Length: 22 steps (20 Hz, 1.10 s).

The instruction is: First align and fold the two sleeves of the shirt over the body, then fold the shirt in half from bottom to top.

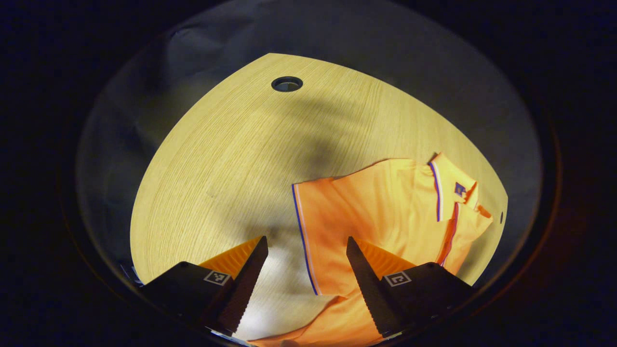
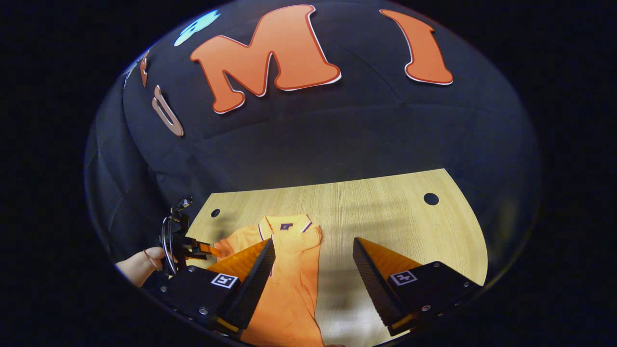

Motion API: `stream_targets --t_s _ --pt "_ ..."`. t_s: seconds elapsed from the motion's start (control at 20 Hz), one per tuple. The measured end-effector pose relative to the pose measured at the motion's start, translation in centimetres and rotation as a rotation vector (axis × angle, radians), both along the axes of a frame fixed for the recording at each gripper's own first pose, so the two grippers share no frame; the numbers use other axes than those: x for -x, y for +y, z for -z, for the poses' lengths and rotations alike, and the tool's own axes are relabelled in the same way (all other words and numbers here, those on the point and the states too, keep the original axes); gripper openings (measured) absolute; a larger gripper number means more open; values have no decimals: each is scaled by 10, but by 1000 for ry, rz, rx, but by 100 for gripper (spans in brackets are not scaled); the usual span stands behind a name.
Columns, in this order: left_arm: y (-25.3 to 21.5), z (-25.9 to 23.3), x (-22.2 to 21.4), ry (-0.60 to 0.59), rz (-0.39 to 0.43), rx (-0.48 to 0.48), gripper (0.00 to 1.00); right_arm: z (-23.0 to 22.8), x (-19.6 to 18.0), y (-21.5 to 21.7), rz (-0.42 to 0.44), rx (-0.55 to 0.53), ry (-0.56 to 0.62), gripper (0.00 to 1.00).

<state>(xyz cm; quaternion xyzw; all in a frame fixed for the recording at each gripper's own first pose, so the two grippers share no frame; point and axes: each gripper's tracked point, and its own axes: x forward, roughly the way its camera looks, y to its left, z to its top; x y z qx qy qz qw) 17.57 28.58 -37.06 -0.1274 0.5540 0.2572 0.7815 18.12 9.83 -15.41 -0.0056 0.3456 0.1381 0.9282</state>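
orange shirt (image 1: 385, 217) flat on wooden table (image 1: 217, 168) | both tools agape above

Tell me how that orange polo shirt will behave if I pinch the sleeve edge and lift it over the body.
The orange polo shirt is probably floppy: it lies wrinkled on the wooden table, so the sleeve should drape and sag from one pinch. It looks thin and light, so dragging may shift the whole shirt. The collar appears somewhat stiffer, holding its shape. The left gripper is open above the sleeve.

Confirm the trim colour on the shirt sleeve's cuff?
Blue-and-white striped sleeve cuff on the orange polo shirt; left gripper view.
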Motion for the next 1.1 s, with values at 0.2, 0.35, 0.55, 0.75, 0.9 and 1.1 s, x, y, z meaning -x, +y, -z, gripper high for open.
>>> stream_targets --t_s 0.2,0.35,0.55,0.75,0.9,1.1 --pt "3 12 0 36 -37 -34 98 7 -1 -16 8 -30 33 99" --pt "0 10 -3 18 4 -32 93 12 -2 -31 31 -40 52 99" --pt "-9 13 -21 -35 79 -94 5 13 -1 -43 42 -53 58 99" --pt "-24 3 -23 -42 122 -82 1 17 4 -52 37 -38 68 99" --pt "-33 -21 -28 -97 161 -92 1 16 6 -57 39 -39 67 99" --pt "-60 -64 -37 -174 217 -82 1 10 6 -60 38 -46 52 99"
